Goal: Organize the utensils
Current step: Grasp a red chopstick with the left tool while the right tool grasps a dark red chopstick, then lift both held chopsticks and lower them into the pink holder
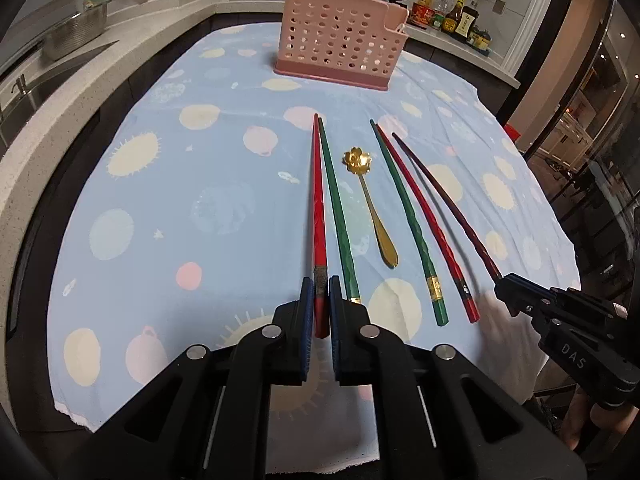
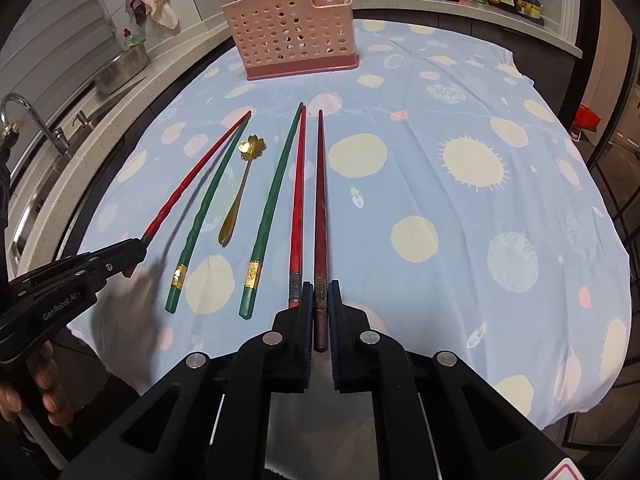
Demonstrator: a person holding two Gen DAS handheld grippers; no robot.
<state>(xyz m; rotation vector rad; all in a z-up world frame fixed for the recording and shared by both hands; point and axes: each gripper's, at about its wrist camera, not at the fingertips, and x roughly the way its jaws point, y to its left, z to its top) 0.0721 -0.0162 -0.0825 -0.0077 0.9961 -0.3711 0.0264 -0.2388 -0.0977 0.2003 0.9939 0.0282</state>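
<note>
On cloth (image 1: 168, 184): 5 chopsticks (image 1: 404, 216), 1 spoon (image 1: 372, 208), 1 basket (image 1: 340, 36).

Pink perforated caddy (image 1: 338, 36), blue cloth (image 1: 224, 184) with pale dots.

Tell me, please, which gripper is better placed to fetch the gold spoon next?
Neither is free: the left gripper clamps a red chopstick and the right gripper a dark chopstick. Once emptied, probably the left; the spoon lies nearer its chopstick.
</note>
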